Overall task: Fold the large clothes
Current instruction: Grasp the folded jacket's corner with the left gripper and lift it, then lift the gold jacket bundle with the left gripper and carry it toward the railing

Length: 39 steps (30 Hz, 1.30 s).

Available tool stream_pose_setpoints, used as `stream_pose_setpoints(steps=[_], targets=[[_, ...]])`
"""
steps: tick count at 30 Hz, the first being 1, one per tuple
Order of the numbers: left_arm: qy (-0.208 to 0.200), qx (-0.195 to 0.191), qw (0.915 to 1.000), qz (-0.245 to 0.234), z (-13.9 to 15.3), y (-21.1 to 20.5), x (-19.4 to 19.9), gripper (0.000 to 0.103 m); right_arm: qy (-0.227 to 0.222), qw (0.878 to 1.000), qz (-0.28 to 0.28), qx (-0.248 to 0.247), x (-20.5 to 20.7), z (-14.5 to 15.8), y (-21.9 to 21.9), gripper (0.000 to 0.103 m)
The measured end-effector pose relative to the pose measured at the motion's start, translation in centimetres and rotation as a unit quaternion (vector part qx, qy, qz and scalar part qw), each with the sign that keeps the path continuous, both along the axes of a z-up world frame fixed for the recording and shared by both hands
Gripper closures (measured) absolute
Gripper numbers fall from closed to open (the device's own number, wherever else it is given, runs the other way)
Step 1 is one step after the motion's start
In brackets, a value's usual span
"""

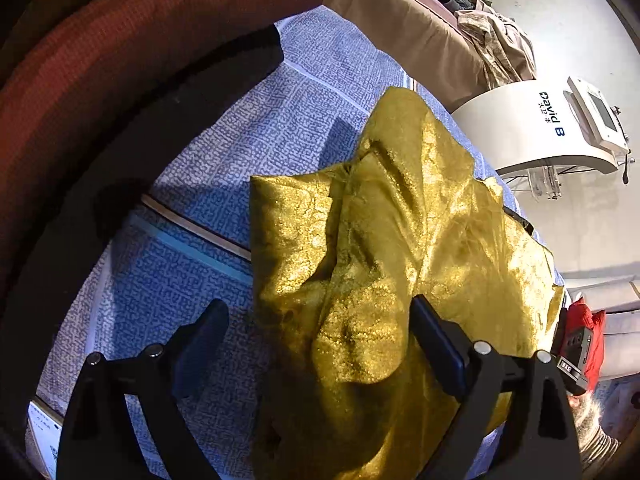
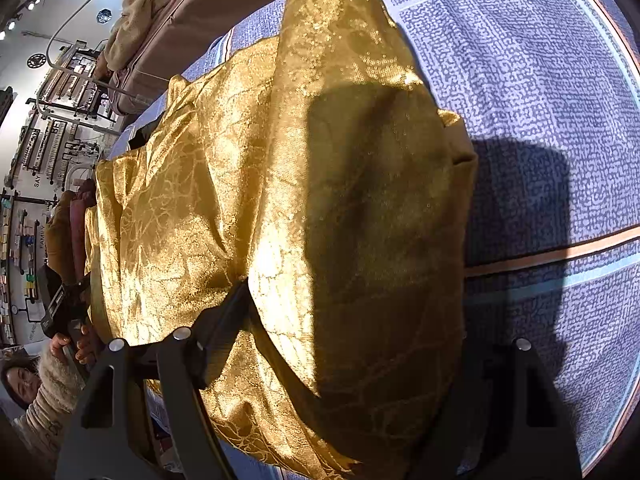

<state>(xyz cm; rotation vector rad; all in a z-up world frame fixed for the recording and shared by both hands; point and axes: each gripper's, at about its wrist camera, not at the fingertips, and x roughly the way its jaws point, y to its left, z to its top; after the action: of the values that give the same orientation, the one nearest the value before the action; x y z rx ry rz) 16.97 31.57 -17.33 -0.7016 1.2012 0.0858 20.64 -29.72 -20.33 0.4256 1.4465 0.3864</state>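
Note:
A shiny gold garment (image 1: 380, 240) lies rumpled on a blue patterned bedspread (image 1: 248, 128). In the left wrist view my left gripper (image 1: 318, 308) points down at its near edge. A raised fold sits between the wide jaws, the right finger (image 1: 436, 344) touches the cloth, and the left finger (image 1: 204, 336) stands over bare bedspread. In the right wrist view the gold garment (image 2: 280, 184) fills the middle. My right gripper (image 2: 356, 340) is open around a thick fold of it. Its left finger (image 2: 224, 320) shows against the cloth, while the right finger is lost in shadow.
A red-orange cushion (image 1: 120, 60) and a beige cushion (image 1: 400, 28) border the bed. A crumpled beige cloth (image 1: 500, 48) and a white machine (image 1: 540, 128) stand beyond the far edge. A person's hand (image 2: 76, 344) holds the other gripper at the garment's left edge. Bare bedspread (image 2: 540, 80) lies to the right.

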Motion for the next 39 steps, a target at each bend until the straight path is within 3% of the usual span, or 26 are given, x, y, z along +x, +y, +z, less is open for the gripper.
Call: stream_pose_setpoints(steps=[9,14,21,23,31,39], targets=[[-0.005,-0.058,0.9981,-0.017,-2.4,0.1,1.2,0.011,0.004,1.000,-0.004,-0.009,0.1,0.0,0.6,0.029],[-0.005,-0.052,0.9980,-0.036,-2.4,-0.4,1.7,0.011,0.008,1.000,-0.009,-0.008,0.3,-0.3,0.5,0.029],[-0.014,-0.042,0.9980,-0.044,-1.5,-1.9,3.0,0.036,0.008,1.000,-0.011,-0.014,0.6,-0.4,0.5,0.030],[-0.016,-0.040,0.9980,-0.046,-1.1,-2.3,3.0,0.044,0.006,1.000,-0.013,-0.016,0.5,-0.3,0.5,0.036],[-0.031,-0.001,0.9969,-0.073,1.6,-3.7,2.7,0.076,-0.018,0.999,-0.034,-0.013,-0.7,1.2,1.1,0.074],[-0.058,0.025,0.9915,-0.113,5.9,-5.3,1.1,0.085,-0.056,0.997,-0.049,-0.013,-3.7,5.1,2.1,0.085]])
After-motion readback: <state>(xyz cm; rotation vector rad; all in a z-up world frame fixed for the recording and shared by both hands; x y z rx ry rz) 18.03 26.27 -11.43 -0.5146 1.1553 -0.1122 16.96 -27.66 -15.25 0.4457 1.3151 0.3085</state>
